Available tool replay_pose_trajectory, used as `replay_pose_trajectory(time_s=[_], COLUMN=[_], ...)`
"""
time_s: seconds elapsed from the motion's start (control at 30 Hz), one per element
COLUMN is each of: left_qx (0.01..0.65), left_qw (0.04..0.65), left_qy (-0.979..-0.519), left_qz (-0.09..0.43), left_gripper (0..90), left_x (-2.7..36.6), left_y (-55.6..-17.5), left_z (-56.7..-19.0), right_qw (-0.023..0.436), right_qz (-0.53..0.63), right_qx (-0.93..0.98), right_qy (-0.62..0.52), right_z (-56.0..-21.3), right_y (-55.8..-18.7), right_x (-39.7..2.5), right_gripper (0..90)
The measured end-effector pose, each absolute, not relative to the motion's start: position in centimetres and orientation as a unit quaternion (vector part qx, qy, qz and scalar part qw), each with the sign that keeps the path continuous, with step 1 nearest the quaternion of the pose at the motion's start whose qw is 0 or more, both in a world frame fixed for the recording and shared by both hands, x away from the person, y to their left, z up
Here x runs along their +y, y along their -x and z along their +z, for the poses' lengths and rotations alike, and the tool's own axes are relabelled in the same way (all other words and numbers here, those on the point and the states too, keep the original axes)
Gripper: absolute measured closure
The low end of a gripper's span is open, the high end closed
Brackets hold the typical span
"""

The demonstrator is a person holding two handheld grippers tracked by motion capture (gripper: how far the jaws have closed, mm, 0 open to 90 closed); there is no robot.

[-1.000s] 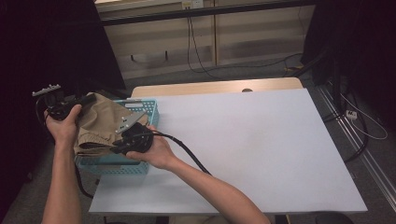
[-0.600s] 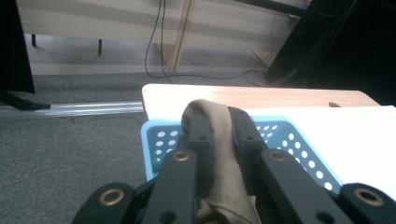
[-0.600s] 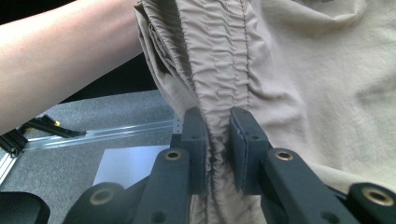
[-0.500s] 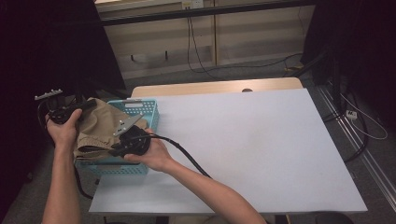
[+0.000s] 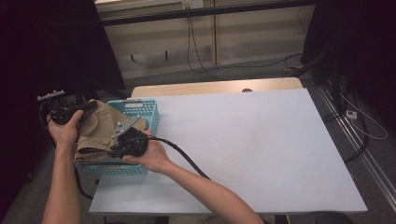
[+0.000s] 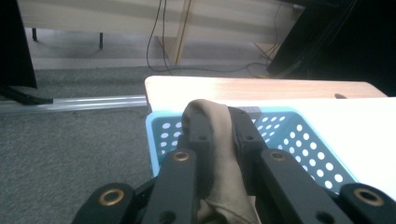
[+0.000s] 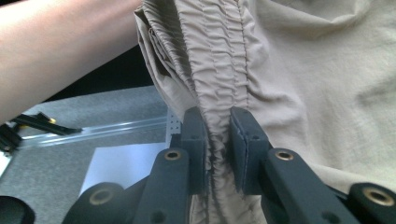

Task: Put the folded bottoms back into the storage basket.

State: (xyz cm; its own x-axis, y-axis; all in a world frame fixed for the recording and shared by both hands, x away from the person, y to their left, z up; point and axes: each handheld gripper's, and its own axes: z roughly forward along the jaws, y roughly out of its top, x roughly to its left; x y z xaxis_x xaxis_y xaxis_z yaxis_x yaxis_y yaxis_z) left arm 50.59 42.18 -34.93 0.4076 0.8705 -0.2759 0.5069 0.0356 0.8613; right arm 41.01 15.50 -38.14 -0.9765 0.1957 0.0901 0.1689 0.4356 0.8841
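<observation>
A tan cloth garment (image 5: 100,133) with a gathered waistband hangs over a light blue perforated basket (image 5: 144,112) at the table's left edge. My left gripper (image 5: 88,106) is shut on one fold of the cloth (image 6: 212,140), held up beyond the basket's far left corner. My right gripper (image 5: 116,147) is shut on the gathered waistband (image 7: 217,116), above the basket's near side. The cloth stretches between the two grippers. A bare forearm (image 7: 60,51) crosses the right gripper view at upper left.
The white table top (image 5: 252,144) stretches to the right of the basket. A bare wooden strip (image 5: 210,87) runs along its far edge. Grey carpet, cables and a low wall lie beyond. A black cable (image 5: 187,161) trails from the right gripper across the table.
Both hands have shifted slightly left and toward the near side with the cloth, and the right gripper sits a little lower over the basket. The grips are unchanged.
</observation>
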Motion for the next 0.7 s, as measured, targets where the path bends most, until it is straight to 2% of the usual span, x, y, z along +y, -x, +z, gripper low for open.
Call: replay_pose_trajectory(time_s=[0.43,0.63,0.7], left_qx=[0.507,0.496,0.492], left_qw=[0.506,0.505,0.506], left_qy=[-0.676,-0.687,-0.689], left_qz=[0.175,0.166,0.162], left_gripper=[81.7,81.7,81.8], left_x=[41.4,40.9,40.6], left_y=[-50.9,-51.1,-51.1], left_z=[-35.2,-35.4,-35.4], right_qw=[0.012,-0.004,0.006], right_qz=[0.509,0.518,0.515], right_qx=[0.853,0.847,0.849], right_qy=[-0.116,-0.122,-0.120], right_z=[-39.2,-39.4,-39.3], right_y=[-41.2,-41.1,-41.0], right_x=[15.9,15.9,16.0], right_gripper=[75.1,65.4,58.0])
